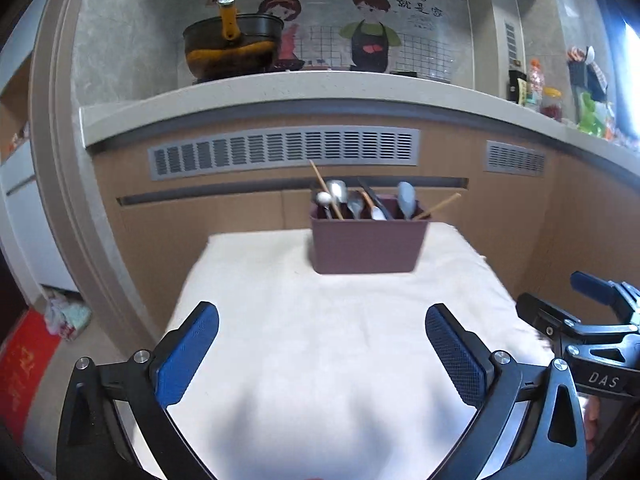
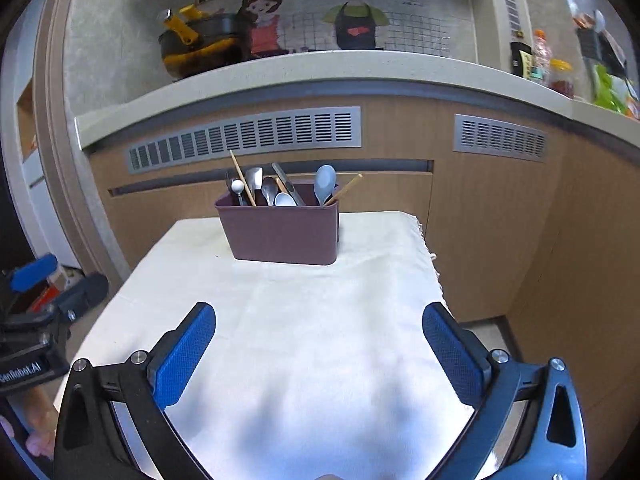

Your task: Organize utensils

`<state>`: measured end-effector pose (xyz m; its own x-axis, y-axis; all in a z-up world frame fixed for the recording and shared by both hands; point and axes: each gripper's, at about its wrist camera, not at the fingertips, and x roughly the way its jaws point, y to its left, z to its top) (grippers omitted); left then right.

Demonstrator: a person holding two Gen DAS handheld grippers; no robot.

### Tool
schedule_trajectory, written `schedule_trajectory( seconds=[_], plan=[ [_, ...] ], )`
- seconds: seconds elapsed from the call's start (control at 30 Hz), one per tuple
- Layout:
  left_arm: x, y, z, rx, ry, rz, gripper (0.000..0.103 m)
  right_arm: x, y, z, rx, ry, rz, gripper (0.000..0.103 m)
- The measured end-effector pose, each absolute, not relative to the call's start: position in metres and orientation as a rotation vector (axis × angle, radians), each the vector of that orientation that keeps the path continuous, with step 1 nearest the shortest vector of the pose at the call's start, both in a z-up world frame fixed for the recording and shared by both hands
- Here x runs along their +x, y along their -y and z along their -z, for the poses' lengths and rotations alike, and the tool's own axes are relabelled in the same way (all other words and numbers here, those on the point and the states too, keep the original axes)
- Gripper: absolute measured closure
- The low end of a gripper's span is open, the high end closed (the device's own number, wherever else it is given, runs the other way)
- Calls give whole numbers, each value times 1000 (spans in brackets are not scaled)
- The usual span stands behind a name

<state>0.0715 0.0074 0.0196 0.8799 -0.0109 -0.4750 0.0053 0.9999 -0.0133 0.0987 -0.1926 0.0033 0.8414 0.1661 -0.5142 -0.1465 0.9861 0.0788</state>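
two grippers, both with jaws spread wide and nothing between them. the left gripper (image 1: 322,354) and right gripper (image 2: 319,354) hover over a cream cloth (image 1: 320,320) covering a small table, side by side, each catching the other at its frame edge. well ahead of both sets of jaws, near the cloth's far edge, stands the maroon utensil holder (image 2: 282,232), upright, already filled with spoons (image 2: 325,182), wooden chopsticks (image 2: 242,178) and other cutlery. no loose utensil shows on the cloth, so the sorting appears finished or nearly so. beyond the holder: wood-toned cabinet fronts with grey vent grilles (image 1: 284,152), a pale countertop (image 1: 320,84), a dark pot (image 1: 232,46) and a cartoon wall decal.
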Motion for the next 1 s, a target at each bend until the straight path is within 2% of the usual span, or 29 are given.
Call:
schedule_trajectory(
  seconds=[1.0],
  plan=[
    [58, -2, -23, -25, -521, 19, 0, 77, 200, -17, -3, -498, -143, 0]
  ],
)
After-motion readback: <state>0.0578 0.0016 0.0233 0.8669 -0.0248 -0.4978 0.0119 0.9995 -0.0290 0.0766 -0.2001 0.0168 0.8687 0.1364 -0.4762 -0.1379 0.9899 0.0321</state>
